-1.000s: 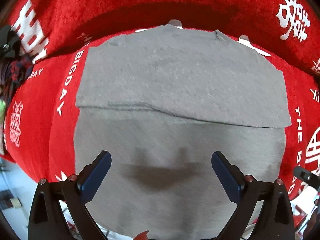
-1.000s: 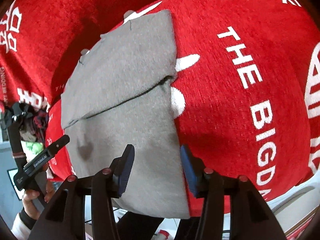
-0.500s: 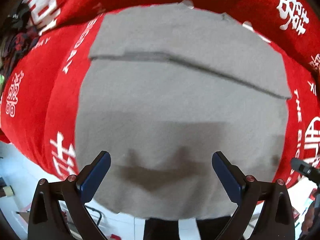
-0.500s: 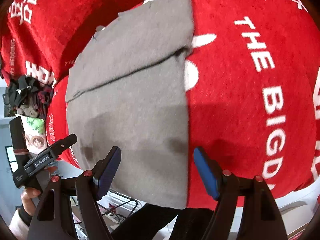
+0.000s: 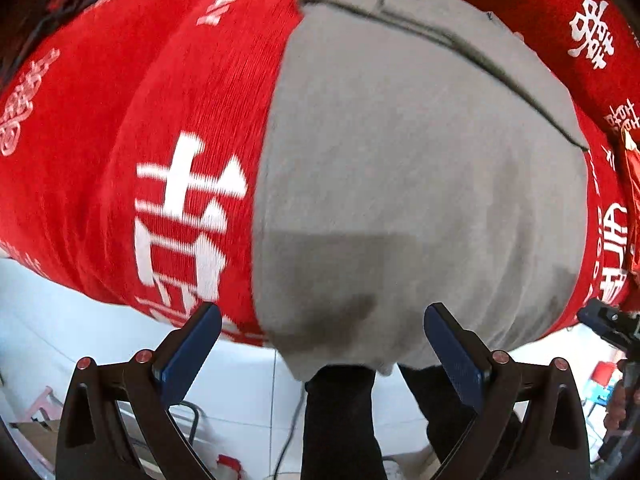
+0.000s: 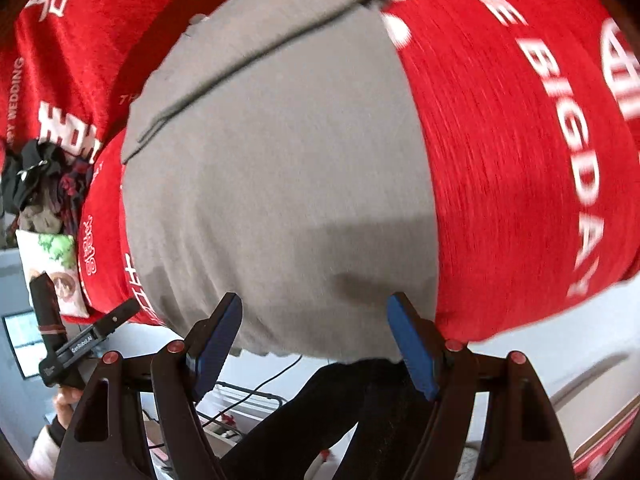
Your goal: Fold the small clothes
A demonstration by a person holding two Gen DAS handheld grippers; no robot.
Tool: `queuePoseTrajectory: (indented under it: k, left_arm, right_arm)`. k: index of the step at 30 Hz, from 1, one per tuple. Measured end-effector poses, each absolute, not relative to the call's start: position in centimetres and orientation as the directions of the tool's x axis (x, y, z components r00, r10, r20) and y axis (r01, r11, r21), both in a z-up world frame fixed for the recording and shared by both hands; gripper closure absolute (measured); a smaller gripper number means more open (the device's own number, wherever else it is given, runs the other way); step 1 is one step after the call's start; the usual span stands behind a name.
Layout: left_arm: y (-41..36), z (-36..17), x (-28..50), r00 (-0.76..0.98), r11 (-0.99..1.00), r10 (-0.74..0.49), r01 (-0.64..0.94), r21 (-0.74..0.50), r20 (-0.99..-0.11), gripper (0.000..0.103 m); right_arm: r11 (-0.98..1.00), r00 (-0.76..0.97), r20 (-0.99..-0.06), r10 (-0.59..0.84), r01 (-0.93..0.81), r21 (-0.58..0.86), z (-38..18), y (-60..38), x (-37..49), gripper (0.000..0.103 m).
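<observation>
The grey garment (image 5: 420,168) lies flat on the red cover (image 5: 132,120), its far part already folded over, the fold edge running across near the top. The near hem hangs a little over the front edge, above the person's dark legs (image 5: 344,420).

Both tongs are released and empty. The left tongs (image 5: 322,350) hover wide over the hem's left corner; the right tongs (image 6: 314,338) hover over the right corner, one blue pad (image 6: 412,344) close to the side edge.

The step in hand looks like taking the near hem at both corners for the next fold. To do it well:
- Bring each pair of tongs down so the hem sits between the pads, then pinch only the cloth, not the red cover beneath.
- Grip at matching spots on both corners, so the hem lifts level.
- Carry it up and over toward the fold edge, keeping side edges aligned and the cloth taut enough to avoid wrinkles.
</observation>
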State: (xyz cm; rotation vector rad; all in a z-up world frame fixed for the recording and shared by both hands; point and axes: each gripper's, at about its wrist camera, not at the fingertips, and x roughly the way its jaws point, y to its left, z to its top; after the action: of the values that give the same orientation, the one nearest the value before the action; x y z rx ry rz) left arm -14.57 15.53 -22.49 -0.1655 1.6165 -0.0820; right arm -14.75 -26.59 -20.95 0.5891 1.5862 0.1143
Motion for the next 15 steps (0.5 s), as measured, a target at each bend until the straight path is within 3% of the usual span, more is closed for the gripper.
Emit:
queuePoseTrajectory:
  k: [15]
  left_arm:
    - [14.0, -29.3, -18.2, -0.104, 0.943, -0.323, -0.118, -0.310, -0.941, 0.002]
  right_arm:
    - [0.858, -0.157, -0.866, 0.474, 0.302, 0.415, -31.1, -27.0, -20.2, 0.025]
